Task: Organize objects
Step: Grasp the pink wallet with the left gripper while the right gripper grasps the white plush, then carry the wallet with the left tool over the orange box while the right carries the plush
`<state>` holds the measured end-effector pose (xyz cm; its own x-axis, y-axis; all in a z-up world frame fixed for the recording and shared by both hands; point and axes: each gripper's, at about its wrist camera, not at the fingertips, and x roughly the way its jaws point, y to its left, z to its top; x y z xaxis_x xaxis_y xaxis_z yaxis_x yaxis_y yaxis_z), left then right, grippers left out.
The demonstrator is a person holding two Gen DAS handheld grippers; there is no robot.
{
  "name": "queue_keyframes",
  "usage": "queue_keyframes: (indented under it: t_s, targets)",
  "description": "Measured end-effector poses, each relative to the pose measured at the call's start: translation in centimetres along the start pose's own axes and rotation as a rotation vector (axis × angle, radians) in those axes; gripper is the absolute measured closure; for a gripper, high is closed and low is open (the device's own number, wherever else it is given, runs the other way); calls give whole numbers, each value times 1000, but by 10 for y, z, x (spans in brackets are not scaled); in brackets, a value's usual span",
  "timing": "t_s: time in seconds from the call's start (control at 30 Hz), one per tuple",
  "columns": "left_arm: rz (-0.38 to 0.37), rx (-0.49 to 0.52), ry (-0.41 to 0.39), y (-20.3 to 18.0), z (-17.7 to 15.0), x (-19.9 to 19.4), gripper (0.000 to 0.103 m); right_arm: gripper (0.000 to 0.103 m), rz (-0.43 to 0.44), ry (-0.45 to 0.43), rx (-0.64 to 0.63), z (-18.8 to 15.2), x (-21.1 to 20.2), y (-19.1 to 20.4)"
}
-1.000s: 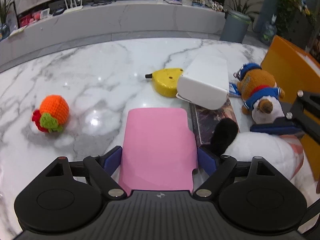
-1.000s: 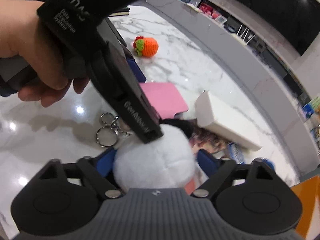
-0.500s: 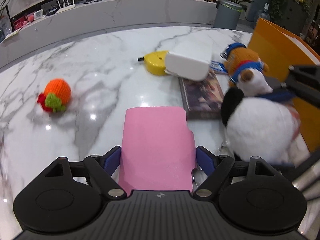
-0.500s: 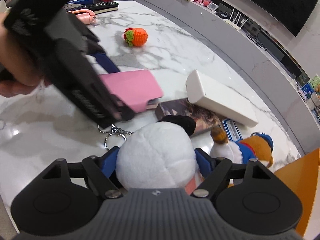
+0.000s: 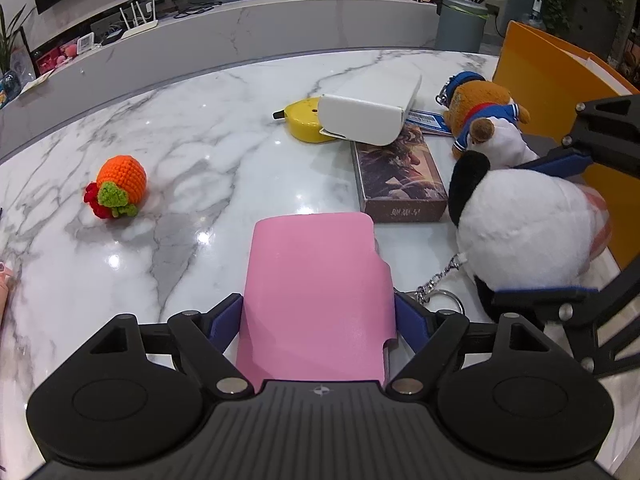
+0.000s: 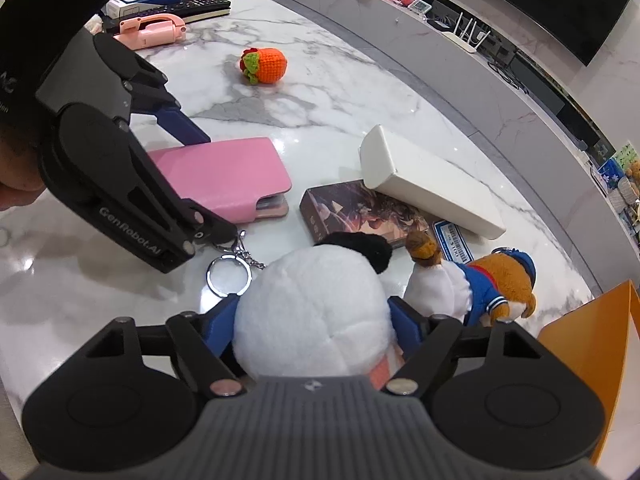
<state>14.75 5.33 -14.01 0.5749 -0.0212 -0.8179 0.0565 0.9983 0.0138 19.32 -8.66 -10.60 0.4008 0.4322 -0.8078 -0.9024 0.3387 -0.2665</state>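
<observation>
Objects for sorting lie spread over a white marble table (image 5: 192, 152) with grey veins and a glossy, reflective top. I go from largest to smallest.

An orange bin (image 5: 560, 76), smooth and flat-walled, stands at the far right edge. A long white box (image 5: 372, 108), matte with rounded corners, rests tilted across a dark printed box (image 5: 400, 178) and against a round yellow case (image 5: 302, 118).

My right gripper (image 6: 314, 320) has its blue fingers (image 6: 402, 322) on both sides of a round white plush toy (image 6: 312, 312) with a black ear; the jaws are closing and the pads press into its soft pile. A keyring (image 6: 228, 274) on a short chain trails from it onto the marble.

My left gripper (image 5: 320, 316) holds a pink phone case (image 5: 318, 288), smooth leather-like finish, rectangular with rounded corners, near the table's front edge. Its blue fingers (image 5: 226, 316) bear on both long sides, clamped on it.

A brown plush bear (image 5: 484, 120) in a blue and white sailor suit lies just beside the bin. A blue barcode card (image 6: 452, 242) lies between the bear and the printed box. An orange crocheted fruit (image 5: 120, 184) with green and red leaves sits well apart to the left. At the far corner I see a pink handled device (image 6: 154, 30).
</observation>
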Motion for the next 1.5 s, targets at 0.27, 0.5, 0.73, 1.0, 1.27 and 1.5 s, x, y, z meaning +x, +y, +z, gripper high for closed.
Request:
queue_keyframes:
  t_s: [0.27, 0.5, 0.73, 1.0, 1.27, 1.5]
  targets:
    - [4, -7, 14, -1, -5, -13, 12, 28, 1, -15, 37, 1, -10, -3]
    - [10, 20, -9, -10, 1, -34, 12, 28, -13, -47, 39, 6, -31, -4]
    - [25, 45, -39, -20, 9, -59, 12, 28, -42, -85, 40, 12, -61, -7]
    - [46, 85, -70, -36, 19, -85, 12, 28, -84, -132, 39, 12, -99, -15]
    - [54, 136, -99, -58, 32, -101, 12, 28, -121, -163, 66, 4, -131, -26]
    - [39, 174, -111, -79, 41, -109, 13, 28, -145, -186, 96, -8, -151, -38]
